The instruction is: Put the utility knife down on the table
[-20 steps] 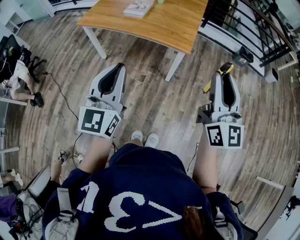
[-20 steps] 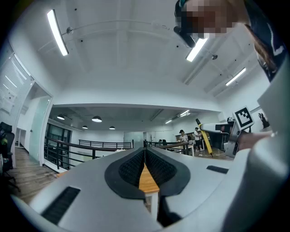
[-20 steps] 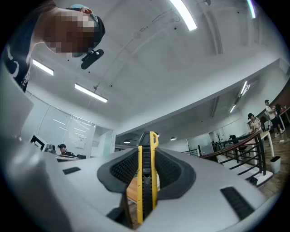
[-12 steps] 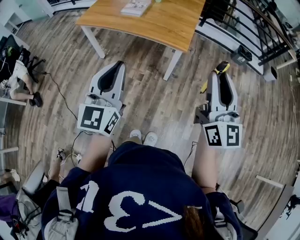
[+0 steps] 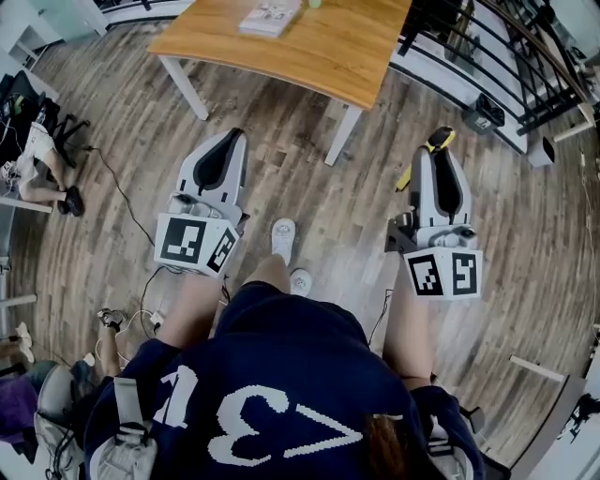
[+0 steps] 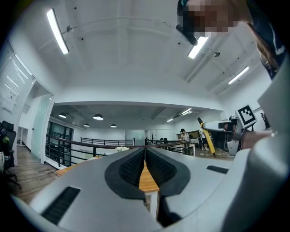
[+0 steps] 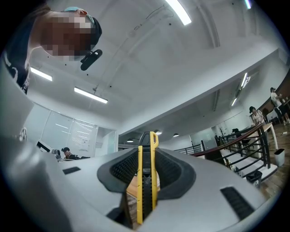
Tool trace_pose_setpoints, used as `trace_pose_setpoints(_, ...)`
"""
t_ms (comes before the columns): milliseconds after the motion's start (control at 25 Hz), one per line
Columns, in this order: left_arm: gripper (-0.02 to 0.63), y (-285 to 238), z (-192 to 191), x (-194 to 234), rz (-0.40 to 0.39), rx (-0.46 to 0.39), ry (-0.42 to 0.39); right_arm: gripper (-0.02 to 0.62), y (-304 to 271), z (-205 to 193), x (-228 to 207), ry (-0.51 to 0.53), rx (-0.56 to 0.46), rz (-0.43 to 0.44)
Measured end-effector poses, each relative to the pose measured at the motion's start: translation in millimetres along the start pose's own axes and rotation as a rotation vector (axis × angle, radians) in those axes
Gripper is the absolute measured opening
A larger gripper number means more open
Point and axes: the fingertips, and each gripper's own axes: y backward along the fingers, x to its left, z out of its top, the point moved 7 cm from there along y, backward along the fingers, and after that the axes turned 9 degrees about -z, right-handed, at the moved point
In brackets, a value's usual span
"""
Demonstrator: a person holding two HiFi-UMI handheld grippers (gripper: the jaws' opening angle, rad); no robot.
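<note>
The utility knife, yellow with a black slider, stands clamped between the pads of my right gripper, its tip poking past the jaws. In the head view the knife sticks out ahead of the right gripper, over the wood floor just right of the table. My left gripper is shut with nothing in it; in its own view the pads meet at the tip. The wooden table lies ahead of both grippers, at the top of the head view.
A book lies on the table's far part. A black railing and a white ledge run along the right. One of the person's feet is stepped forward on the floor. Cables and a seated person are at the left.
The person has stepped forward with one foot, and the table has come slightly nearer. Both grippers keep their pose; the knife stays gripped.
</note>
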Motion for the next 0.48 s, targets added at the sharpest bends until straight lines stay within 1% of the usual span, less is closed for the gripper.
trace_pose_setpoints(240,0.028,-37,-6,31,-0.003,-0.014,0.008,0.127,-44,-7,-7,0.013,0.000,0.010)
trace_pose_setpoints(480,0.028,-102,-11,86,-0.016,-0.019,0.009,0.127,-125,-17,-23,0.013,-0.007,0.001)
